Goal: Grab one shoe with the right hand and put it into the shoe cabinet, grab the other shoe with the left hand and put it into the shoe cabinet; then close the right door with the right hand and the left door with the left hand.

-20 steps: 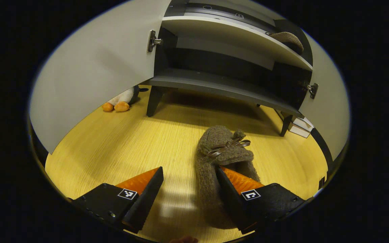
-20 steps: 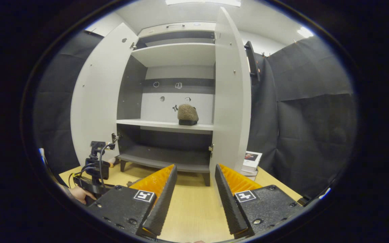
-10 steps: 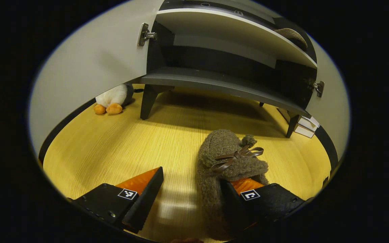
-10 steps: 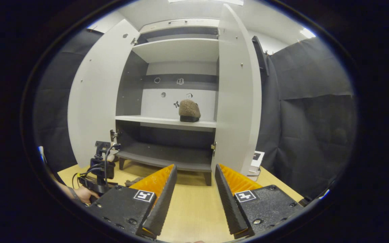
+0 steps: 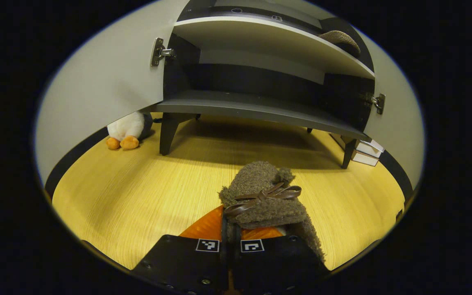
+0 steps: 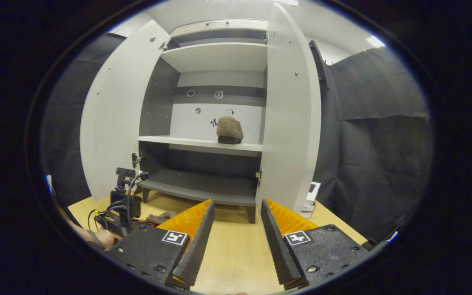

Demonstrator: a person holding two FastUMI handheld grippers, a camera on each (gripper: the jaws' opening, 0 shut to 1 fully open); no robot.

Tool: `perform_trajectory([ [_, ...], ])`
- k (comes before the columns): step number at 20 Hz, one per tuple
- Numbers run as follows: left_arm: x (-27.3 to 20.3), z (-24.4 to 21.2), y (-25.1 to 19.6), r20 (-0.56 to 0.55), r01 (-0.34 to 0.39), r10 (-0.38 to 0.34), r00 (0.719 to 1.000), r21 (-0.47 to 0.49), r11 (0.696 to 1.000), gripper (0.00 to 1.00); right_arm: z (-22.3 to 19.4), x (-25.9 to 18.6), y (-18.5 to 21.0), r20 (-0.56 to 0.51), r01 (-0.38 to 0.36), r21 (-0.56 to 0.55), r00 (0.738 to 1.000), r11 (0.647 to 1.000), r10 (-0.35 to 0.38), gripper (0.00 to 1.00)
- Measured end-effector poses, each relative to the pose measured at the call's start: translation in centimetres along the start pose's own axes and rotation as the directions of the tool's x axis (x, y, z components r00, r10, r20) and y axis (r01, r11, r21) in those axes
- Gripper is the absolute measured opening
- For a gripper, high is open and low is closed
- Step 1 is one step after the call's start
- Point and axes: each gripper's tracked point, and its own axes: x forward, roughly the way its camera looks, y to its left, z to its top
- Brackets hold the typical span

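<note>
In the left gripper view, my left gripper (image 5: 224, 226) is shut on the side wall of a brown fuzzy slipper (image 5: 260, 192) with a brown bow, just over the wooden floor (image 5: 137, 192). The other slipper (image 6: 229, 130) stands on the right side of the cabinet's middle shelf (image 6: 187, 141); it also shows as the slipper on the shelf (image 5: 339, 39) in the left gripper view. Both cabinet doors stand open: the left door (image 6: 111, 123) and the right door (image 6: 289, 123). My right gripper (image 6: 232, 229) hangs open and empty, facing the cabinet. The left gripper (image 6: 123, 205) and a hand (image 6: 105, 237) are low at the left.
A plush toy with orange feet (image 5: 127, 131) lies under the left door beside a cabinet leg (image 5: 166, 135). White boxes (image 5: 365, 151) are stacked by the right leg. The grey bottom shelf (image 5: 256, 108) is bare. Black cloth walls (image 6: 375, 143) close in the right side.
My left gripper has shut on the slipper's side wall, having been open around it a second ago. The right gripper has hardly moved and stays open.
</note>
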Motion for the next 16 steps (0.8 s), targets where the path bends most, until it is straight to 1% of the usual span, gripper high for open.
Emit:
perform_trajectory([
  [1,-0.7,0.2,-0.1,0.003,0.001,-0.001,1.0,0.006,1.0,0.02,0.1,0.0,0.1,0.002,-0.001,0.0,1.0,1.0,0.001,0.73],
  [3,-2.7,2.2,0.0,0.056,-0.028,0.026,0.998,0.043,0.999,0.01,0.2,-0.1,0.1,0.008,-0.005,0.0,1.0,1.0,0.005,0.72],
  [4,-4.2,3.8,0.0,0.085,-0.044,0.04,0.996,0.045,0.998,0.02,0.3,-0.2,0.2,0.012,-0.008,-0.001,1.0,1.0,0.008,0.73],
  [5,-5.7,5.4,-0.6,0.117,-0.043,0.039,0.992,0.035,0.998,0.02,0.2,-0.1,0.3,0.015,-0.013,-0.002,1.0,1.0,0.013,0.72],
  [8,-10.2,11.2,-2.8,0.229,-0.004,0.004,0.973,0.001,1.0,0.01,0.1,-0.2,0.5,0.027,-0.03,0.009,0.999,1.0,0.029,0.73],
  [10,-12.6,16.6,-4.4,0.328,0.038,-0.039,0.944,0.01,0.999,0.01,0.1,-0.4,0.8,0.036,-0.04,0.011,0.999,0.999,0.039,0.73],
  [11,-13.6,19.4,-5.3,0.369,0.067,-0.068,0.927,0.016,0.998,0.0,0.2,-0.4,0.9,0.04,-0.042,0.01,0.998,0.999,0.042,0.73],
  [13,-15.0,25.0,-6.8,0.434,0.114,-0.108,0.894,0.012,0.993,0.01,0.2,-0.6,1.0,0.045,-0.046,0.008,0.998,0.999,0.046,0.73],
  [14,-15.4,27.9,-7.4,0.465,0.116,-0.11,0.879,0.015,0.993,0.01,0.3,-0.7,0.9,0.049,-0.045,0.01,0.998,0.999,0.045,0.73],
  [15,-15.7,30.6,-8.0,0.501,0.097,-0.098,0.86,0.027,0.995,0.01,0.3,-0.7,0.7,0.051,-0.042,0.012,0.998,0.999,0.041,0.73],
  [16,-15.4,33.3,-7.6,0.527,0.054,-0.067,0.847,0.039,0.998,0.01,0.2,-0.7,0.6,0.05,-0.038,0.015,0.998,0.999,0.038,0.72],
])
